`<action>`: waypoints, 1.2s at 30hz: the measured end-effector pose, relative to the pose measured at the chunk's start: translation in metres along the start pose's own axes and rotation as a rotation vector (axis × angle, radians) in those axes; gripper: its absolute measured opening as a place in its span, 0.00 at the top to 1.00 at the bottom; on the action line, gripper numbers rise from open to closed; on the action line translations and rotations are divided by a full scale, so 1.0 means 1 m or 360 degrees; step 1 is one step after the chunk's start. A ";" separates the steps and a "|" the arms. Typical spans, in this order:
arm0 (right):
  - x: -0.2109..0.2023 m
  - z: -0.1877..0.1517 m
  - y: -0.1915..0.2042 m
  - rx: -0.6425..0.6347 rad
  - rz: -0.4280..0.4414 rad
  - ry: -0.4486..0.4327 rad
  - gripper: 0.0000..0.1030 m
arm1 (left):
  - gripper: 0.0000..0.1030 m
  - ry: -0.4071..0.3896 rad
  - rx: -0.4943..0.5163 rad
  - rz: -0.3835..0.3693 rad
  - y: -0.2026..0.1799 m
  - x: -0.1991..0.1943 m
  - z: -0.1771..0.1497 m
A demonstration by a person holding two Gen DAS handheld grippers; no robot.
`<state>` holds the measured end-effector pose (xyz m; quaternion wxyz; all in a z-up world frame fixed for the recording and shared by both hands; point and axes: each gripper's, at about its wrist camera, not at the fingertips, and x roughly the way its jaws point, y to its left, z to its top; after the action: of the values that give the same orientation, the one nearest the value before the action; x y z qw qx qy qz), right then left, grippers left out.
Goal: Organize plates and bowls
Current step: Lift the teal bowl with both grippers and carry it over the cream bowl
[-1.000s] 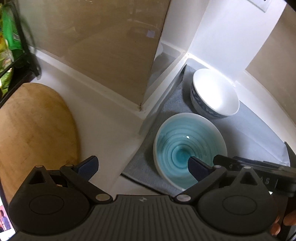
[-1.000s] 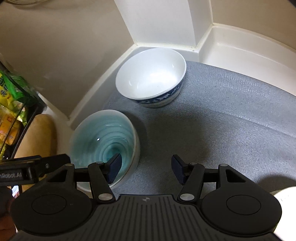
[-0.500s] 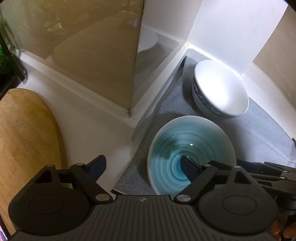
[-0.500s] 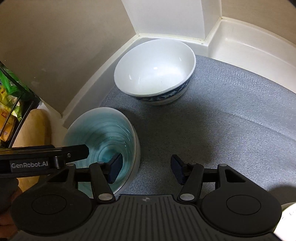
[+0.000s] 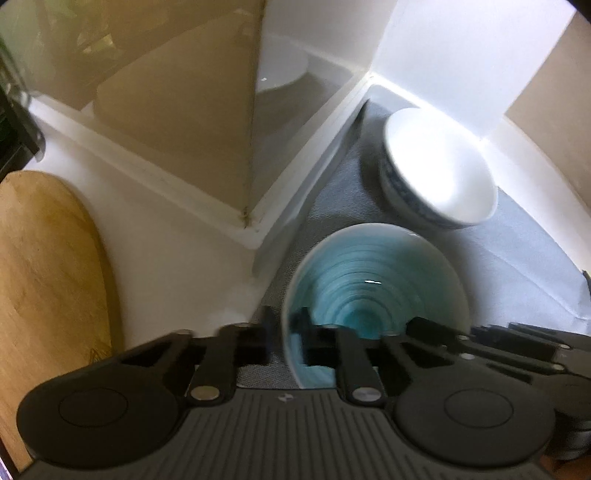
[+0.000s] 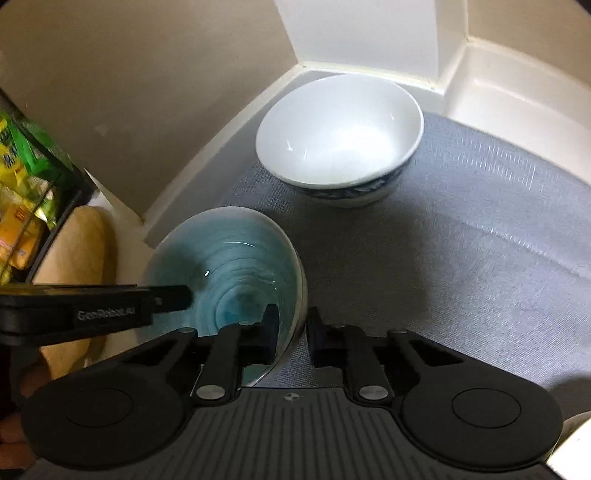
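A teal glazed bowl (image 5: pixel 373 291) (image 6: pixel 225 262) sits on a grey mat (image 6: pixel 461 236) at its near left corner. My left gripper (image 5: pixel 286 332) is shut on the bowl's left rim, one finger inside and one outside. My right gripper (image 6: pixel 291 328) is shut on the bowl's right rim in the same way. The left gripper's body also shows in the right wrist view (image 6: pixel 96 314). A white bowl with a blue pattern (image 5: pixel 436 170) (image 6: pixel 340 140) stands upright on the mat behind the teal bowl, near the corner.
A wooden cutting board (image 5: pixel 48 295) lies to the left on the white counter. A beige partition (image 5: pixel 184 103) with a white base stands behind it. White walls (image 6: pixel 369 33) close the corner. Snack packets (image 6: pixel 18 192) sit in a black rack at far left.
Both grippers have closed on the teal bowl's rim, left gripper on the left side, right gripper on the right side. Both views have moved in closer to the bowl.
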<state>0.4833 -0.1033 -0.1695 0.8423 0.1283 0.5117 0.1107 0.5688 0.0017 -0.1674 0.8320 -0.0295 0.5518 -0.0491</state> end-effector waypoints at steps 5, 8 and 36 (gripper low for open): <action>-0.004 -0.001 0.001 0.0008 -0.0023 -0.0026 0.85 | 0.92 0.0017 -0.0019 -0.0051 0.004 -0.002 -0.006; -0.010 -0.002 0.003 -0.0006 -0.0032 -0.0047 0.85 | 0.92 -0.0013 -0.0012 -0.0052 0.003 -0.011 -0.008; -0.109 -0.090 0.082 -0.0101 0.0002 -0.0161 0.85 | 0.92 -0.0075 0.0155 -0.0100 0.044 -0.142 -0.116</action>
<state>0.3495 -0.0510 -0.0918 0.8707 0.1073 0.4645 0.1208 0.4091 0.0622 -0.0870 0.8433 -0.0076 0.5278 -0.1012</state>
